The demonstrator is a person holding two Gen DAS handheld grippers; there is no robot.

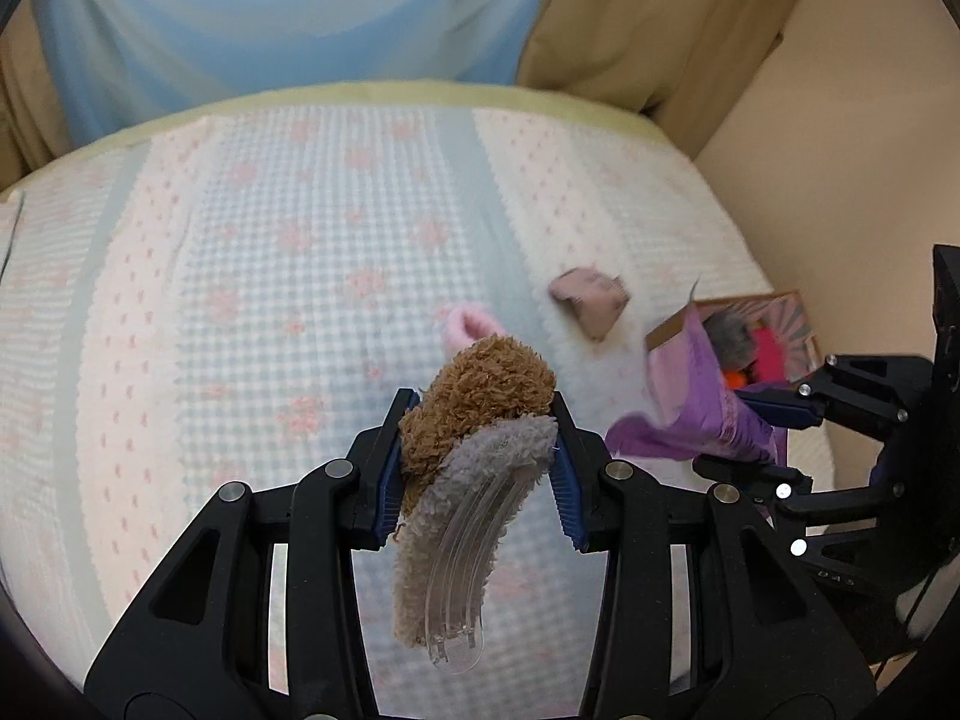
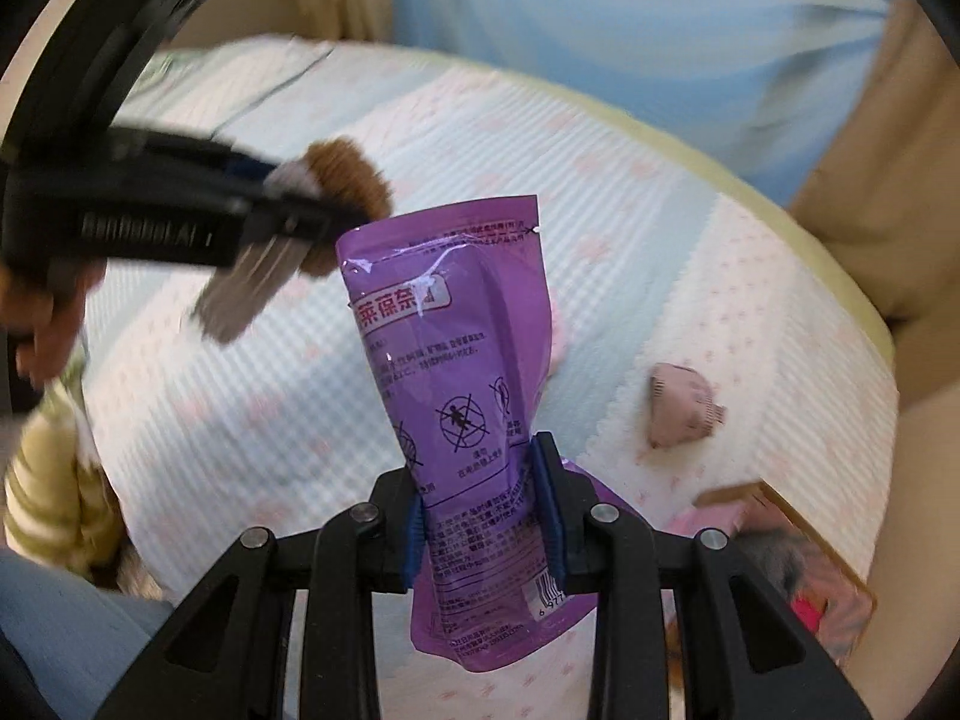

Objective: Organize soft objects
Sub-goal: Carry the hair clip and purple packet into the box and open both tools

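Observation:
My left gripper point(image 1: 480, 420) is shut on a fuzzy brown and grey hair clip point(image 1: 474, 420) with a clear plastic claw, held above the bed. It also shows in the right wrist view point(image 2: 348, 180). My right gripper point(image 2: 483, 474) is shut on a purple plastic pouch point(image 2: 456, 360), which stands up between the pads. The pouch also shows in the left wrist view point(image 1: 702, 402). A small mauve pouch point(image 1: 591, 300) lies on the bed and shows in the right wrist view point(image 2: 684, 414). A pink fluffy item point(image 1: 468, 324) lies behind the clip.
The bed has a pale blue and pink patterned blanket point(image 1: 300, 270). A cardboard box point(image 1: 774, 330) with grey, red and orange soft items sits at the bed's right edge, also in the right wrist view point(image 2: 810, 564). Blue and tan curtains point(image 1: 300, 12) hang behind.

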